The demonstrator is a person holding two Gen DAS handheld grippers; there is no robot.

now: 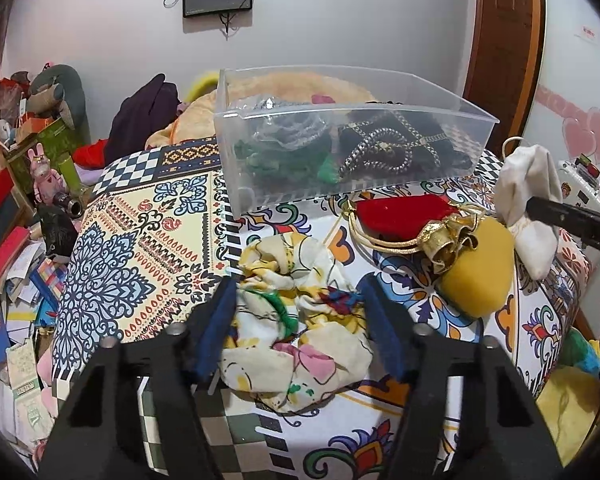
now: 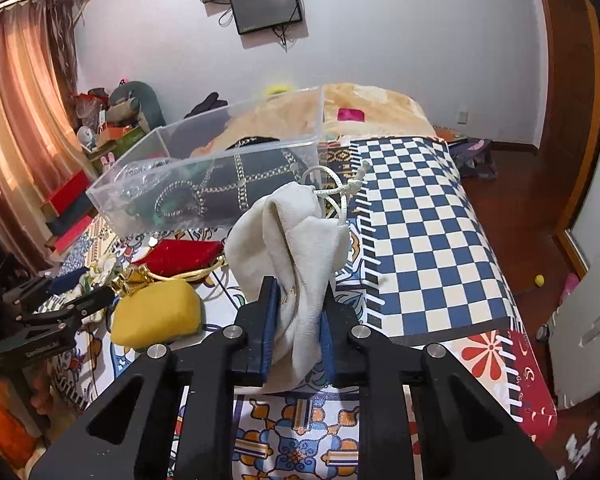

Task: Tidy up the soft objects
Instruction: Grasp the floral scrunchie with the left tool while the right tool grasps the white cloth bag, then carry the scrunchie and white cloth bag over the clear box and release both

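Note:
A clear plastic bin [image 1: 476,124] [image 2: 140,152] stands on the patterned bed and holds a black chain-print cloth [image 1: 396,148] and a green cloth [image 1: 288,164]. My left gripper [image 1: 298,292] is open around a crumpled floral cloth [image 1: 296,320] on the bed. My right gripper [image 2: 298,292] is shut on a white drawstring pouch [image 2: 296,240], held above the bed near the bin; it also shows in the left wrist view [image 1: 528,184]. A red velvet pouch [image 1: 400,212] [image 2: 180,254] and a yellow pouch [image 1: 480,268] [image 2: 156,312] with gold trim lie between the grippers.
The bed's left edge drops to a floor cluttered with books and boxes [image 1: 16,280]. A blue checkered mat [image 2: 420,240] covers the bed's right side. Plush toys [image 1: 52,92] and a wooden door [image 1: 500,40] stand beyond.

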